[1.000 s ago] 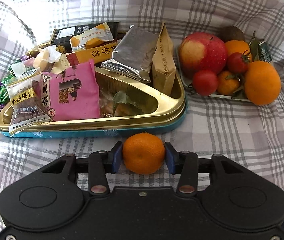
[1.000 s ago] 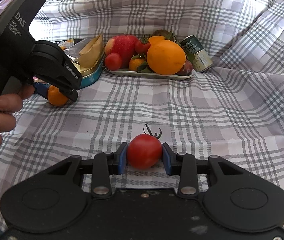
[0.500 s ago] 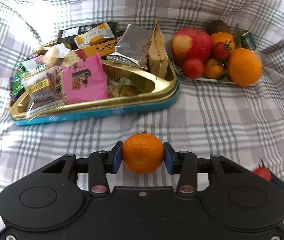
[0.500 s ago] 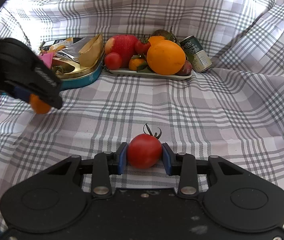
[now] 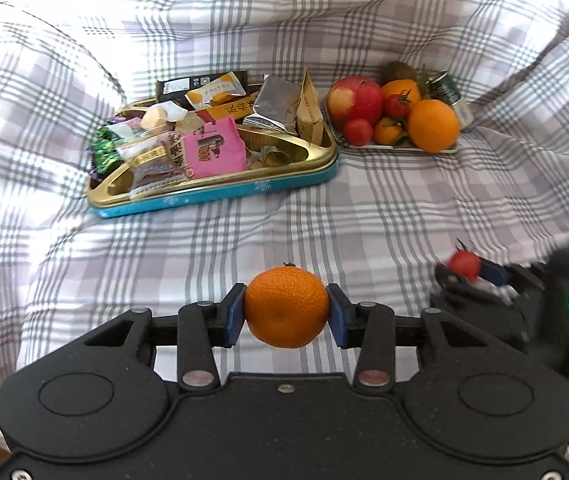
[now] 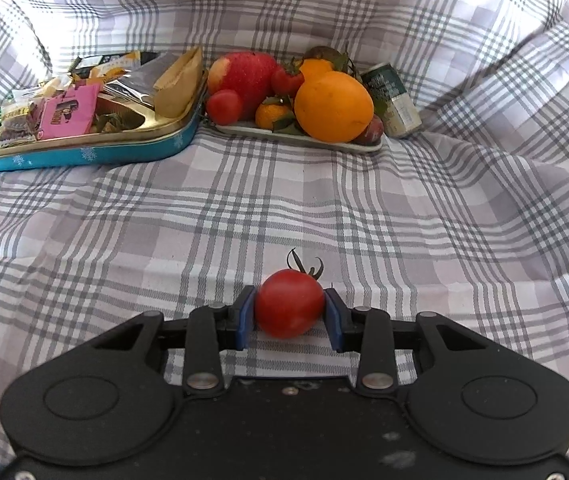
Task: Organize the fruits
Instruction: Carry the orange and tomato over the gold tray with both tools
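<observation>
The word "PASTRY" stands in white capitals on the orange-and-white plastic snack wrapper [image 5: 215, 91] at the back of the gold-lined, blue-sided metal tin [image 5: 220, 196]. Large Chinese characters run along the orange-brown flat packet [image 5: 236, 109] just in front of that wrapper, and more run down the clear plastic bag with a yellow label [image 5: 152, 160] beside the pink paper sachet [image 5: 212, 148]; none can be read with certainty. Small print on the green drink can [image 6: 392, 100] behind the fruit is too blurred to read.
</observation>
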The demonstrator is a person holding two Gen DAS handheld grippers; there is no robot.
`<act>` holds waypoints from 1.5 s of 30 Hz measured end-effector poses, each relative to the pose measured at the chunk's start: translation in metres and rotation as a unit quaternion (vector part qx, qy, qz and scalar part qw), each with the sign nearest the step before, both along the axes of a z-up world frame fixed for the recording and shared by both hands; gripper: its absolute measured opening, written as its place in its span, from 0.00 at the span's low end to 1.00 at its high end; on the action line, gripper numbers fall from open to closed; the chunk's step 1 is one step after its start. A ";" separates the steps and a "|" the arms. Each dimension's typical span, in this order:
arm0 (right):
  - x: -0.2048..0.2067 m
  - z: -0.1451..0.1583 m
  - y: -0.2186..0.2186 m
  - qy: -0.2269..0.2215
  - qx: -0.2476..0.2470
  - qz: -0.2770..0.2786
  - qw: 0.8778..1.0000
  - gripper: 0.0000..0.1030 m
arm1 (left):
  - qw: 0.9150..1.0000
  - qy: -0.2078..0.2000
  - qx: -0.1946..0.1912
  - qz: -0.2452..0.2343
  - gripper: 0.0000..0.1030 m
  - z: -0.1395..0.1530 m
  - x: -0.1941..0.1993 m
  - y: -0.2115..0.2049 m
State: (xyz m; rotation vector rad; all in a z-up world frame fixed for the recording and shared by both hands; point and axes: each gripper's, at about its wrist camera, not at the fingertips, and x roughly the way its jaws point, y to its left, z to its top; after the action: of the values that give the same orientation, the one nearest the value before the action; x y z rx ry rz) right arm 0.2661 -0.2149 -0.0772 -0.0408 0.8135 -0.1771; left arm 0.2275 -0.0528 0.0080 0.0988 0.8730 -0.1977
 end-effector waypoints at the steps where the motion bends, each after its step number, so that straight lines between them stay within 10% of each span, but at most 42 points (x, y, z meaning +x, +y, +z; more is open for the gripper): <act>1: -0.001 0.002 0.000 0.004 0.003 -0.001 1.000 0.35 | 1.000 -0.001 -0.001 0.000 0.49 0.002 -0.007 0.002; 33: -0.258 0.105 0.026 -0.131 0.082 0.092 0.984 0.36 | 0.998 -0.033 -0.016 0.041 0.49 0.003 -0.180 0.028; 45: -0.263 0.068 0.039 -0.062 0.078 0.120 0.988 0.36 | 0.998 0.012 -0.017 0.058 0.50 -0.025 -0.164 0.030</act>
State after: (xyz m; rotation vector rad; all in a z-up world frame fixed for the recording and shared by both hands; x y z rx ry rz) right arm 0.0034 -0.1754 -0.0093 0.0190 0.6894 0.1101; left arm 0.0639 -0.0225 -0.0168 0.0134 0.8970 -0.1063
